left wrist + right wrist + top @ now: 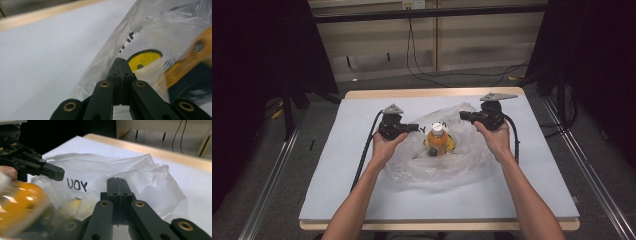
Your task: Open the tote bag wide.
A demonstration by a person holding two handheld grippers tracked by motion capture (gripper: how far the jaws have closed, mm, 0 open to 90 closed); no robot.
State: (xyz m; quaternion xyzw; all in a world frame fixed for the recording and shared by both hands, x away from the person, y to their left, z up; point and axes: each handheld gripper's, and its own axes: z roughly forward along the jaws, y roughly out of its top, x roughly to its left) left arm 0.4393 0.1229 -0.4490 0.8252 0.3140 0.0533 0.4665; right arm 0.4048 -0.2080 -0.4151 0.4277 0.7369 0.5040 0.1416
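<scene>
Count: one clear crumpled plastic bag, one orange-filled bottle with a white cap, one round yellow item and two black two-jaw grippers are shown on a white-covered table.
Left gripper: held at the bag's left edge; in the left gripper view the jaws are seen pressed together on a fold of the bag film.
Bottle: placed upright inside the opened bag, between the two grippers, long axis vertical, cap uppermost.
Yellow item: seen through the film just beyond the left jaw tips.
Right gripper: held at the bag's upper right edge; in the right gripper view the jaws are seen closed together against the bag film, though a pinch cannot be confirmed.
</scene>
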